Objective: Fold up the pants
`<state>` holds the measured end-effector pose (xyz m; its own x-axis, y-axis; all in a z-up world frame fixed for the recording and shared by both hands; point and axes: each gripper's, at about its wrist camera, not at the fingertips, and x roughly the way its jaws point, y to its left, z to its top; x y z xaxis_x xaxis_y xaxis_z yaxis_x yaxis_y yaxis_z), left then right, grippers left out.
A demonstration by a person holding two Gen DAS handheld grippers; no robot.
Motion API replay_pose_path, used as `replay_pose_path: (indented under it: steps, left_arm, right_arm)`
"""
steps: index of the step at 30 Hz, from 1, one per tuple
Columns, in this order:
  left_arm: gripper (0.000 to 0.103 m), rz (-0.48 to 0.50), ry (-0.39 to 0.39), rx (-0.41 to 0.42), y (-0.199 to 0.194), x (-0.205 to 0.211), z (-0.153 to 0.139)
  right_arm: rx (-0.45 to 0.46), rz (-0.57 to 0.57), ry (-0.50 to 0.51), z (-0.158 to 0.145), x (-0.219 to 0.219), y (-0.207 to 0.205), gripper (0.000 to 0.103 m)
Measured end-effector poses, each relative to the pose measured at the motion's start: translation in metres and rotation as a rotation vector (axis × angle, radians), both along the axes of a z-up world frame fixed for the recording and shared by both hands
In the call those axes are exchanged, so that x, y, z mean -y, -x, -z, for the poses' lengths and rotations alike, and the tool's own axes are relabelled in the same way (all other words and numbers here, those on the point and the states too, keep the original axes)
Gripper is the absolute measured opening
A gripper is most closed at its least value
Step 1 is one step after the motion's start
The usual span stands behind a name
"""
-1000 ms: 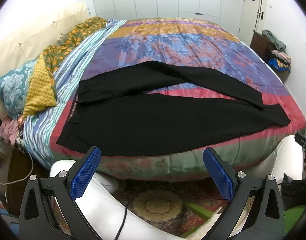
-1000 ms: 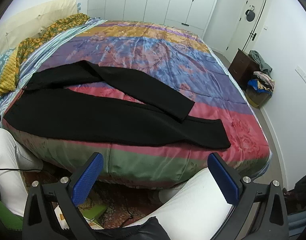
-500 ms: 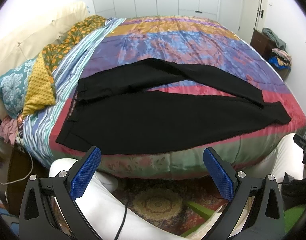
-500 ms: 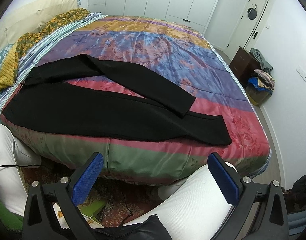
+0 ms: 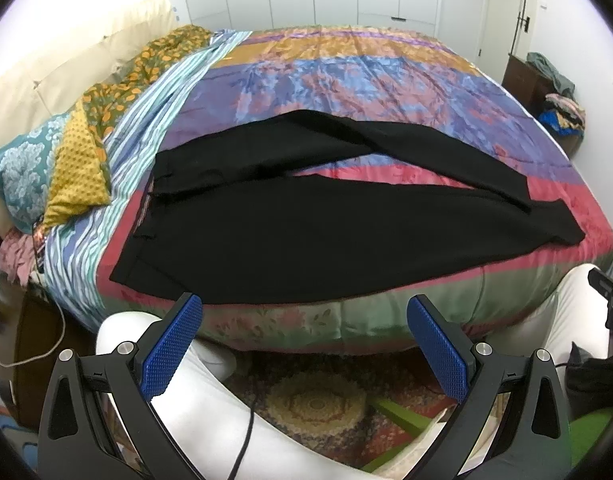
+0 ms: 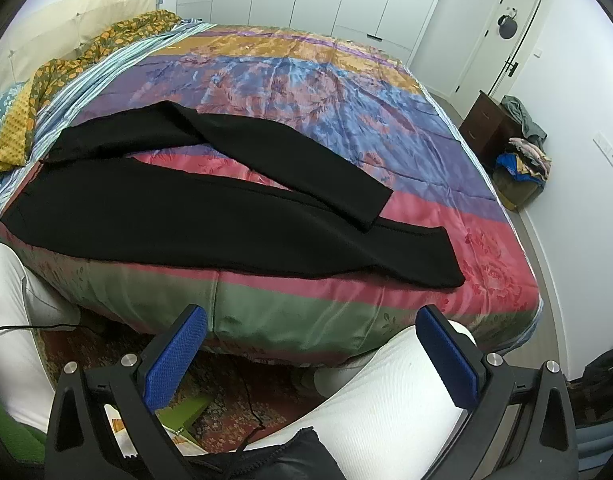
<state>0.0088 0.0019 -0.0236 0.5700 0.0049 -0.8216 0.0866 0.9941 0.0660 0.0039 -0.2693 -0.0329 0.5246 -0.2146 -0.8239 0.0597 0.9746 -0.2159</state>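
Black pants lie flat on a bed, waistband at the left, both legs running right. The near leg lies along the bed's front edge; the far leg crosses over it near the cuffs. The pants also show in the right wrist view. My left gripper is open and empty, below the bed's front edge near the waist end. My right gripper is open and empty, below the front edge toward the cuff end.
The bed carries a multicoloured satin quilt. Pillows are piled at its left. A dark nightstand with clothes stands at the right wall. The person's white-trousered knees and a patterned rug lie below the grippers.
Both grippers have moved slightly closer to the bed; the pants look a little larger in both views. The pants have not moved. Both grippers stay open.
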Motion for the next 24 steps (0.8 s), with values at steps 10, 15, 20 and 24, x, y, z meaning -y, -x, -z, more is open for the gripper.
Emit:
replay_pose_path:
  steps: [10,15,20,24]
  left_arm:
    - [0.102,0.008,-0.026,-0.011,-0.003,0.004,0.0]
    - [0.102,0.014,-0.034,0.006,-0.005,0.006,-0.001]
    - [0.102,0.026,-0.059,0.061,-0.013,0.011,-0.007]
    - [0.102,0.048,-0.041,0.124,-0.018,0.018,-0.017]
  right_arm:
    - [0.03,-0.014,-0.047,-0.003,0.0,0.001,0.103]
    - [0.114,-0.056,-0.108,-0.015,-0.004,0.002,0.103]
    - [0.17,-0.1,-0.196,-0.021,-0.005,-0.004,0.103]
    - [0.221,-0.141,-0.245,-0.026,-0.01,-0.006,0.103]
